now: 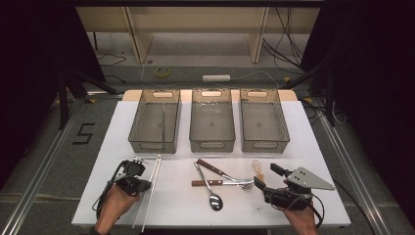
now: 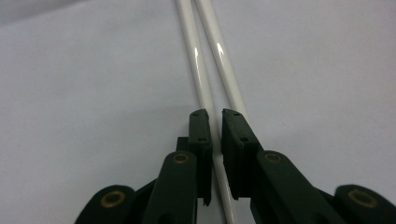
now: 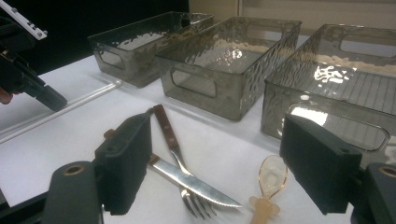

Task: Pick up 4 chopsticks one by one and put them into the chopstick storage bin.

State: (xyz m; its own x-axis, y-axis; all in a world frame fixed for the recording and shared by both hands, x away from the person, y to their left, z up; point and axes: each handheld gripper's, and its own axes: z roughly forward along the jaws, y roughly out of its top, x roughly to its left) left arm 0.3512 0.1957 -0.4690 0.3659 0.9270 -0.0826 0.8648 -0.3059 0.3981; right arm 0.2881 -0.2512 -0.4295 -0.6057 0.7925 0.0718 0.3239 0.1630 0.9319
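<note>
A lab: black curtains [image 1: 29,73], loose floor cables [image 1: 284,44], a taped white table [image 1: 313,147].

The desk [image 1: 303,147] is plain white. On it the two chopsticks [image 2: 205,70] are glossy white, each with a bright streak of reflected light. The left tongs [image 2: 215,116] are black, with small brass-coloured rivets at the joints; the right tongs [image 3: 224,168] are the same black with a brass rivet. The three bins [image 1: 212,128] are smoky grey and see-through, their walls dimpled in a hammered pattern and their floors ribbed in fine lines. The knife [image 3: 196,184] and fork [image 3: 180,158] have brown handles and silver metal. The metal spoon [image 1: 213,198] is silver. The little plastic spoon [image 3: 268,186] is a pale, translucent amber.
</note>
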